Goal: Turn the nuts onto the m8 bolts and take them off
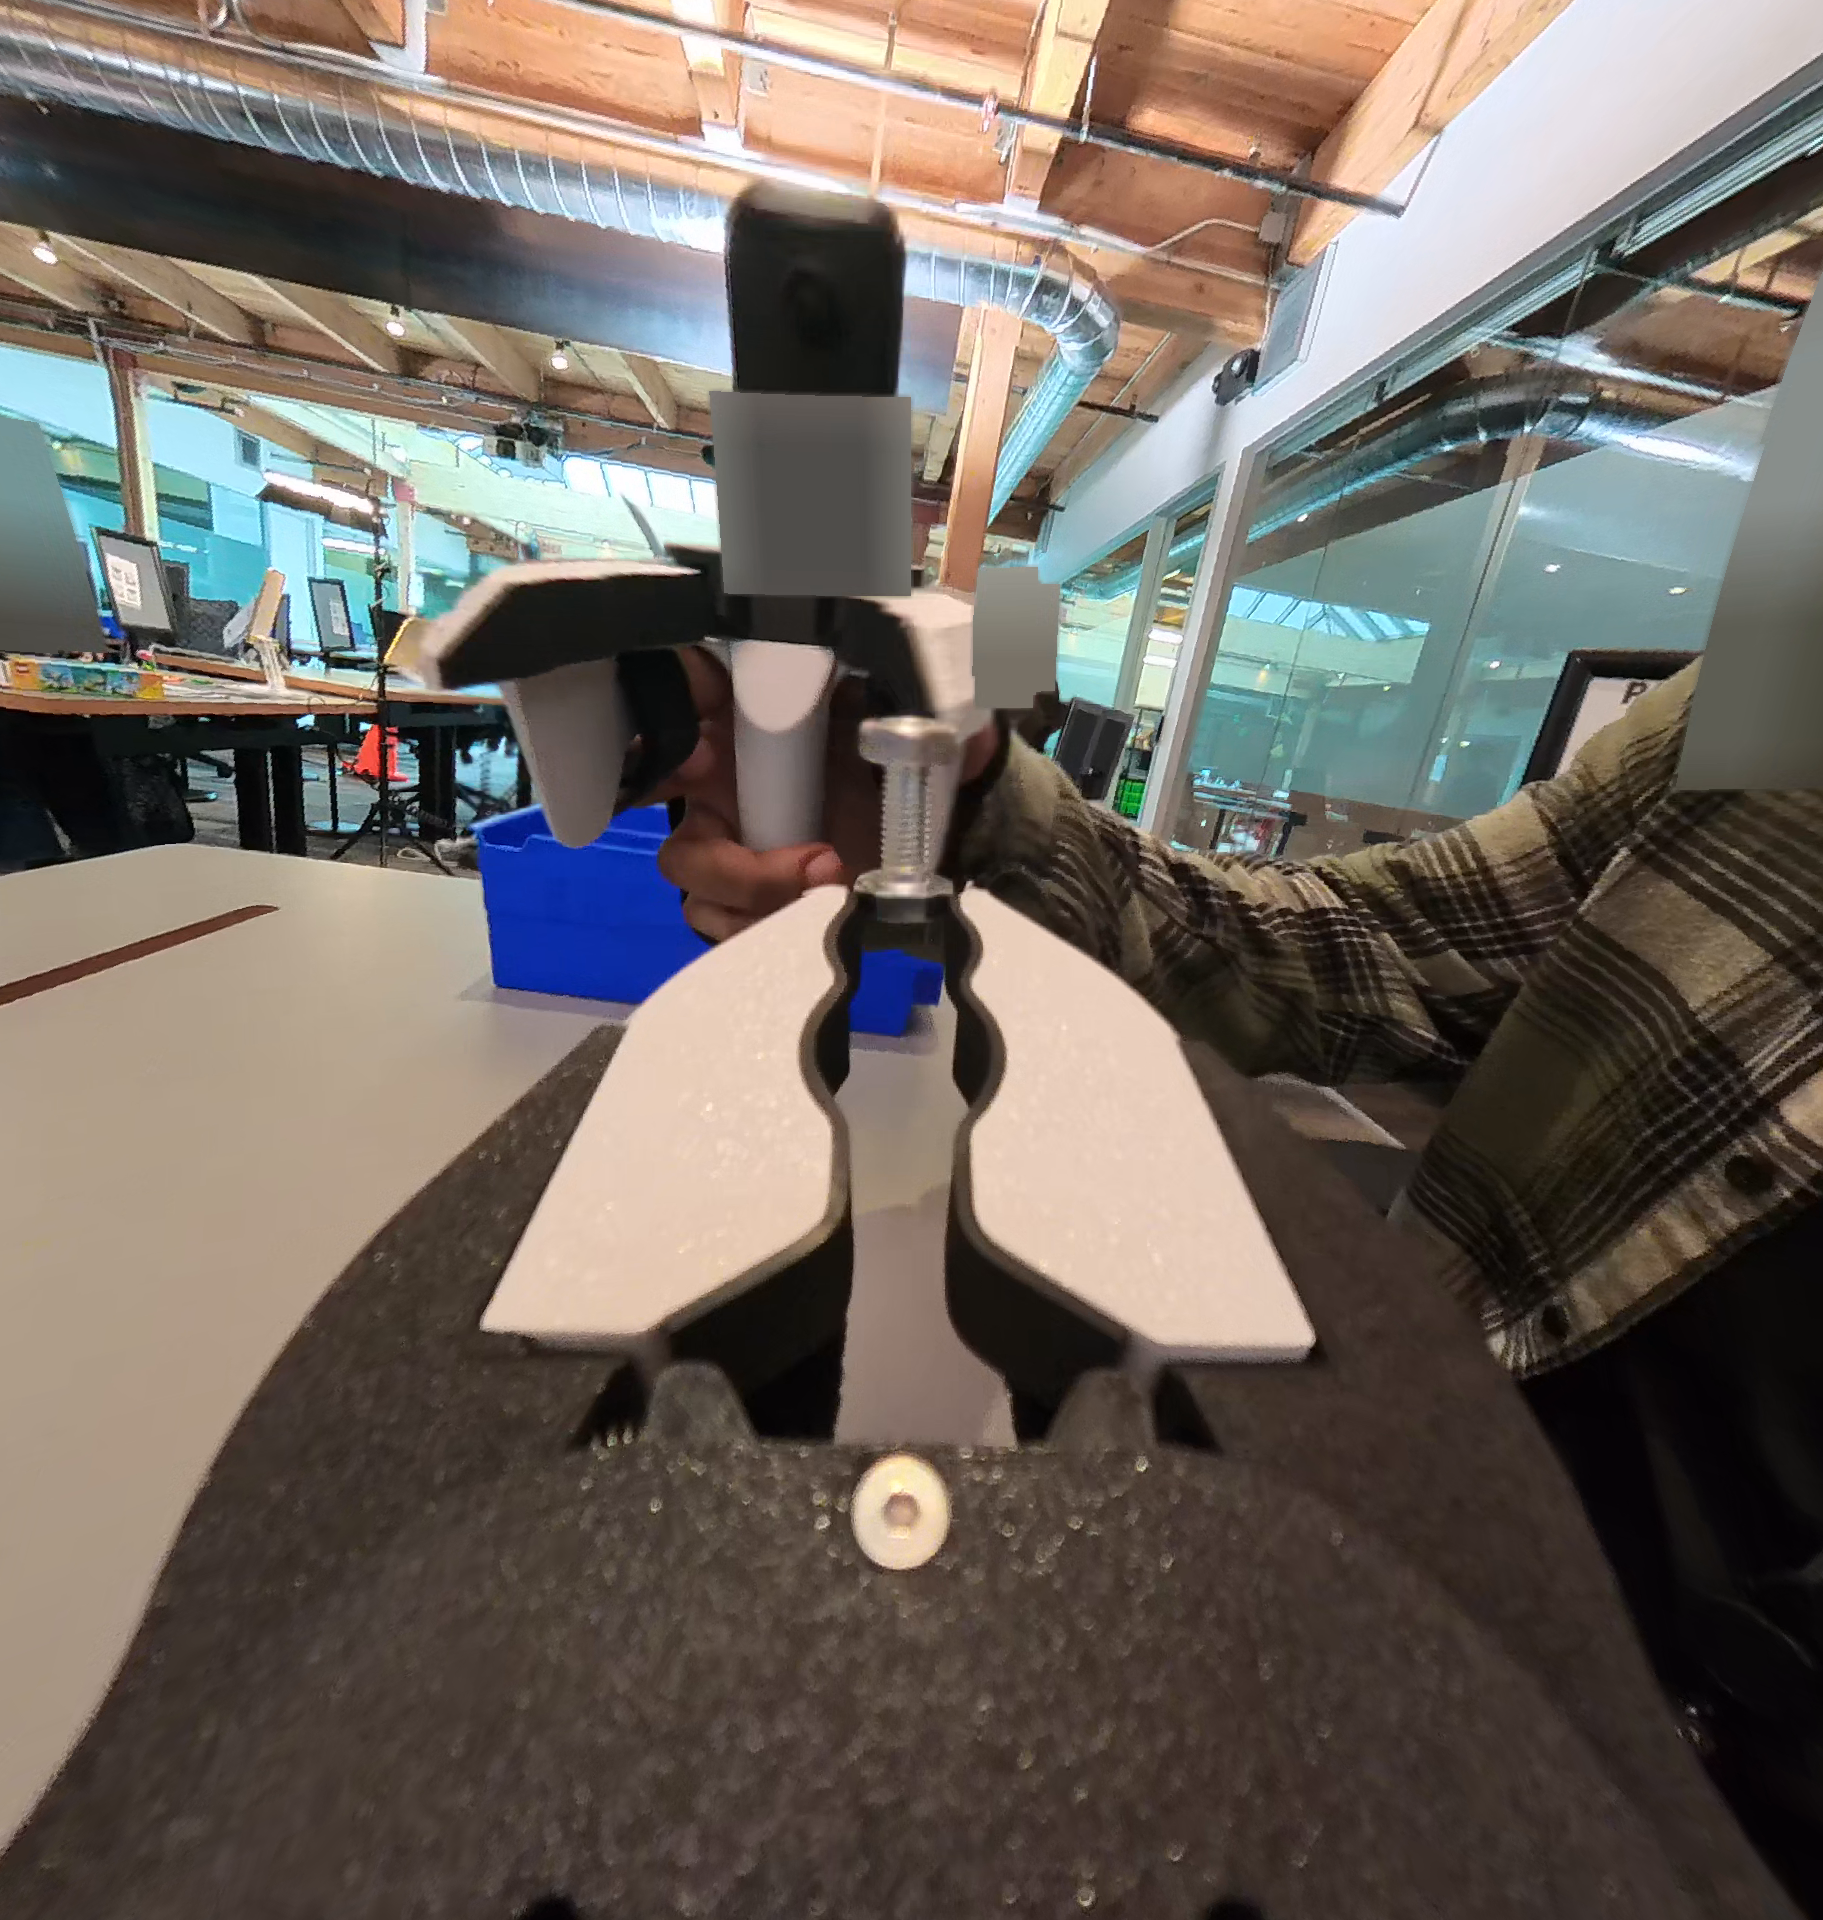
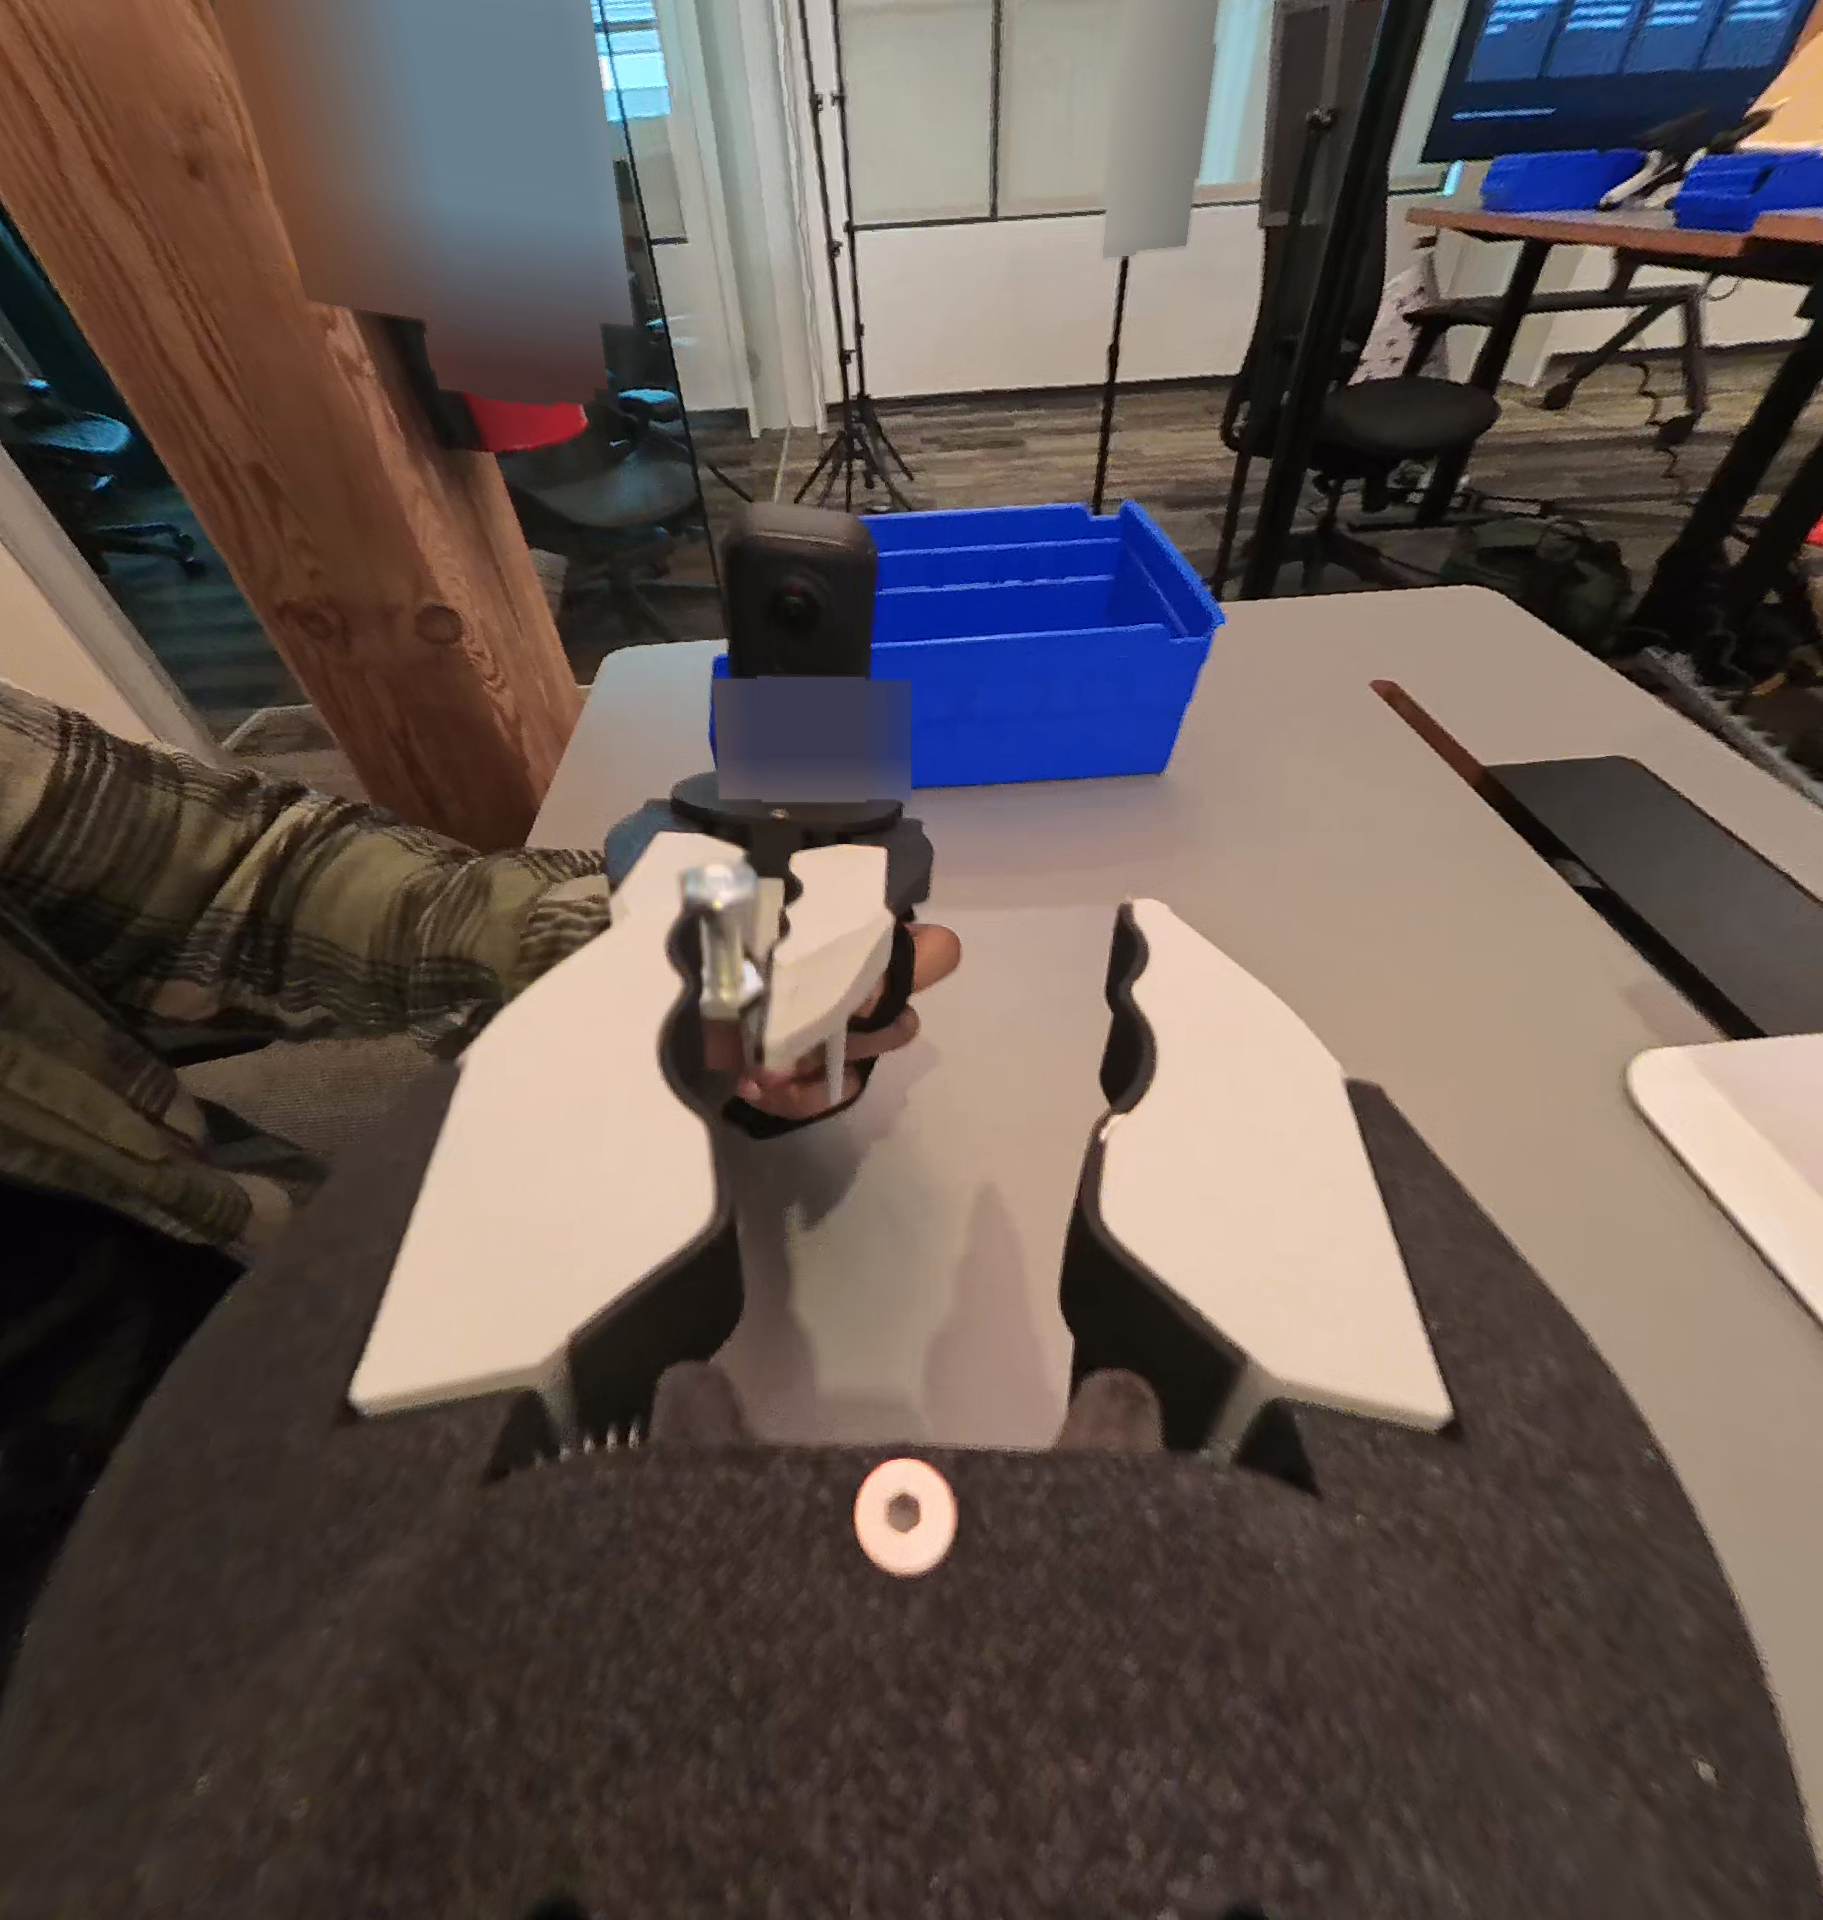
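Silver hex-head steel bolt (image 1: 907, 800) upright, head up, silver nut (image 1: 904, 886) at its lower end pinched in left gripper (image 1: 902, 914) near blue plastic bin (image 1: 574, 904); right gripper (image 2: 907, 997) spread wide, empty; risk: cross-threading if tilted.

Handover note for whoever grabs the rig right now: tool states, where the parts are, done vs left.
Left tool: shut on the nut, with the bolt standing upright out of it, head on top.
Right tool: open, holding nothing, close beside the bolt.
Blue bin: at the far side of the grey table.
Done: nut sits on the bolt's thread, near the lower end.
Left: whether it is going on or coming off cannot be told; likely grip the bolt with the right tool and turn.
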Demonstrator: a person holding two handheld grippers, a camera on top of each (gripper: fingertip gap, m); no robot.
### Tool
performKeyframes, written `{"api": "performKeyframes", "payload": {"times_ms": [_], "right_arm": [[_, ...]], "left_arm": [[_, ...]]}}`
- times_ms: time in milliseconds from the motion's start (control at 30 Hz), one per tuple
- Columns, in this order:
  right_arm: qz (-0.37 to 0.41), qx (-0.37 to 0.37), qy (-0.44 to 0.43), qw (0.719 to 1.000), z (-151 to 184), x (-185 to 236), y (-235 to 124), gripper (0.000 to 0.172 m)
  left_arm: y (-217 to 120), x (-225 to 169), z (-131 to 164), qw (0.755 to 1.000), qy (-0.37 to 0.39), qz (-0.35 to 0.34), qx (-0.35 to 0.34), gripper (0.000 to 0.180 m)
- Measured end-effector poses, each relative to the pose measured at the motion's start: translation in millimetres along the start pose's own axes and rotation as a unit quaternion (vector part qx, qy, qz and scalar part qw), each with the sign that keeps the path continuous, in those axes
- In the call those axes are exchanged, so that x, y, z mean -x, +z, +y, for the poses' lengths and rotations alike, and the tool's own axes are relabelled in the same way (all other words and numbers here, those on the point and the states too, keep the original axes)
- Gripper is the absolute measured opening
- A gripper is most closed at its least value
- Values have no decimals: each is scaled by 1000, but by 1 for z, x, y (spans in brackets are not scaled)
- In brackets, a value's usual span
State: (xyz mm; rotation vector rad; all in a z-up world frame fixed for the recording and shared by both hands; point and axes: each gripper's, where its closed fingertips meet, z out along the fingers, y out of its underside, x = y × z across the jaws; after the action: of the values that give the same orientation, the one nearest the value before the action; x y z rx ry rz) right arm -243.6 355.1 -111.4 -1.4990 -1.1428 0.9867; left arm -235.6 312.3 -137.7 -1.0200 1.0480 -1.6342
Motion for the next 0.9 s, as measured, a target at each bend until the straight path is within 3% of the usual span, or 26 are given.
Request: {"api": "performKeyframes", "payload": {"times_ms": [100,333,533,733,900], "right_arm": [[2,-18,4,1000,-6,-1,-11,74],[-16,-3,-2,1000,-1,9,8,74],[-5,-12,5,1000,-2,3,-6,74],[-10,-3,1,1000,-1,5,5,75],[1,-29,15,999,-7,-2,-12,72]], "left_arm": [[-1,1,-2,1000,2,-4,-2,15],[1,-1,0,1000,2,1,-1,15],[0,0,-1,1000,1,-1,-2,15],[2,-2,1,1000,6,1,4,15],[-1,0,-2,1000,5,-3,-1,15]]}}
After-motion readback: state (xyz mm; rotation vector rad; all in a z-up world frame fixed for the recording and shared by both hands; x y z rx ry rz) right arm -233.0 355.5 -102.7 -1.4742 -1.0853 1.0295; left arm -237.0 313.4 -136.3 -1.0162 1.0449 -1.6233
